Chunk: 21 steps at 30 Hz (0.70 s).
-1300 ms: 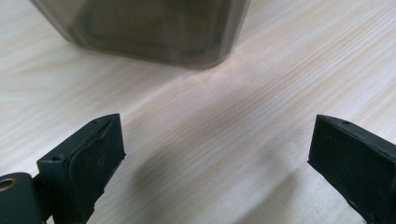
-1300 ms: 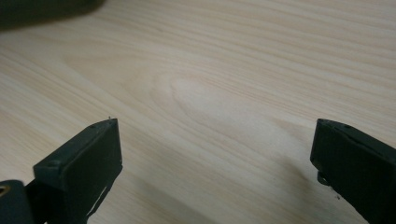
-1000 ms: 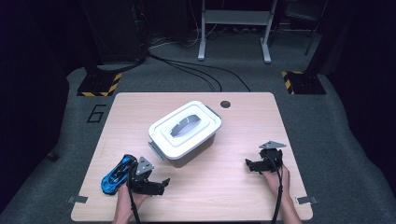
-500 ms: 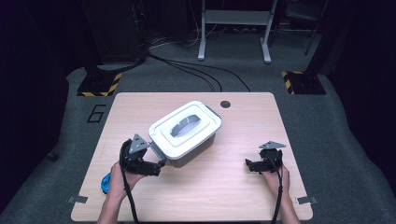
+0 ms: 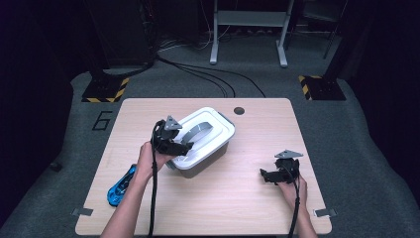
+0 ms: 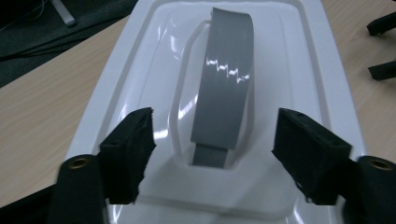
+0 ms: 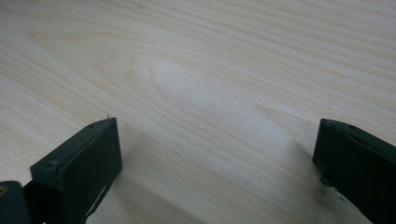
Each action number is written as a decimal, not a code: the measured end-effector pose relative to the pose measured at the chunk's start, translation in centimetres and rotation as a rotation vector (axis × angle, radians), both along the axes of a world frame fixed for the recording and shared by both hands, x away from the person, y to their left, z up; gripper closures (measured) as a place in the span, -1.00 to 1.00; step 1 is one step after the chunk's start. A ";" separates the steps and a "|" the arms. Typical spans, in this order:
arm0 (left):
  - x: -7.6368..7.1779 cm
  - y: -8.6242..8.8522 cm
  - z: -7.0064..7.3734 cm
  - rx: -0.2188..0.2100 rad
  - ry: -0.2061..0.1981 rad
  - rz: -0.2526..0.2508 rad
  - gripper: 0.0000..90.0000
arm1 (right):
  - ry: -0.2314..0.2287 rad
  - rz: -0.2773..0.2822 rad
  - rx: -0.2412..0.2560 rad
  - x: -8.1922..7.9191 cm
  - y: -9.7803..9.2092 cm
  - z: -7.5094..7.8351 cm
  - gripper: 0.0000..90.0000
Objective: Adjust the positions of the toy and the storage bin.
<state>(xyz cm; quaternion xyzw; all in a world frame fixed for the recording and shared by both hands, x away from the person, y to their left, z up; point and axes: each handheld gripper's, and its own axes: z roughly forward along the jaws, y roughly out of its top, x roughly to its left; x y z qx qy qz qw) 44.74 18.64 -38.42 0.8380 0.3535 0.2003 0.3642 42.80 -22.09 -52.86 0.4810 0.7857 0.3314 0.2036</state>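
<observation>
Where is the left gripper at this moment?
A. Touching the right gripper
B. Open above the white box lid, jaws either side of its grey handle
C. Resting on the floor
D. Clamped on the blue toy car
B: the left gripper hangs open over the white box lid, its jaws flanking the grey handle.

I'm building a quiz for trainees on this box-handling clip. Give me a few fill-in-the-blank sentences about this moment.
1. The left gripper hovers with open jaws over the box lid's grey ____.
2. The white box has its lid ____.
3. The blue toy car lies at the table's near ____ corner.
4. The right gripper looks down on bare ____.

Missing words: handle; on; left; wood
</observation>
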 end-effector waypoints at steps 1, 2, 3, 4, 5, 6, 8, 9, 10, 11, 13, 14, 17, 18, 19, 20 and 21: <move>0.5 -0.2 0.0 -0.005 0.000 -0.004 -0.31 | 0.000 0.000 0.000 0.0 0.0 0.0 -0.99; 1.0 -0.4 0.0 -0.011 0.000 -0.007 -0.16 | 0.002 -0.002 0.002 0.0 0.0 0.0 -0.99; 1.0 -0.4 0.0 -0.011 0.000 -0.007 -0.09 | 0.002 -0.002 0.002 0.0 0.0 0.0 -0.99; 1.1 -0.6 0.0 -0.013 -0.002 -0.007 -0.09 | -0.001 0.002 0.000 0.0 0.0 0.0 -0.99; 1.3 -0.7 -0.1 -0.010 -0.015 -0.016 0.08 | 0.000 0.000 0.001 0.0 0.0 0.0 -0.99; 1.3 -0.7 -0.1 -0.010 -0.015 -0.016 0.15 | 0.000 0.000 0.001 0.0 0.0 0.0 -0.99; 1.4 -0.7 -0.2 -0.024 -0.007 -0.037 0.31 | 0.000 0.000 0.001 0.0 0.0 0.0 -0.99; 1.3 -0.8 -0.2 -0.025 -0.002 -0.035 0.37 | 0.001 -0.002 0.002 0.0 0.0 0.0 -0.99; 1.1 -0.9 -0.3 -0.019 -0.005 -0.038 0.41 | 0.002 -0.001 0.002 0.0 0.0 0.0 -0.99; 1.1 -0.9 -0.3 -0.019 -0.005 -0.038 0.42 | 0.002 -0.001 0.002 0.0 0.0 0.0 -0.99; 1.0 -1.0 -0.3 -0.012 -0.016 -0.031 0.42 | 0.001 -0.001 0.002 0.0 0.0 0.0 -0.99; 0.9 -1.0 -0.2 0.006 -0.016 -0.033 0.42 | 0.003 -0.001 0.005 0.0 0.0 0.0 -0.99; 0.8 -1.0 -0.3 0.026 -0.034 -0.014 0.45 | 0.002 -0.001 0.003 0.0 0.0 0.0 -0.99; 0.7 -1.1 -0.3 0.028 -0.031 0.001 0.46 | 0.003 -0.001 0.005 0.0 0.0 0.0 -0.99; 0.6 -0.9 -0.2 0.040 -0.037 0.010 0.47 | 0.003 -0.001 0.005 0.0 0.0 0.0 -0.99; 0.6 -0.9 -0.2 0.040 -0.037 0.010 0.48 | 0.003 -0.001 0.005 0.0 0.0 0.0 -0.99; 0.7 -0.6 -0.3 0.037 -0.036 0.014 0.48 | 0.002 -0.001 0.003 0.0 0.0 0.0 -0.99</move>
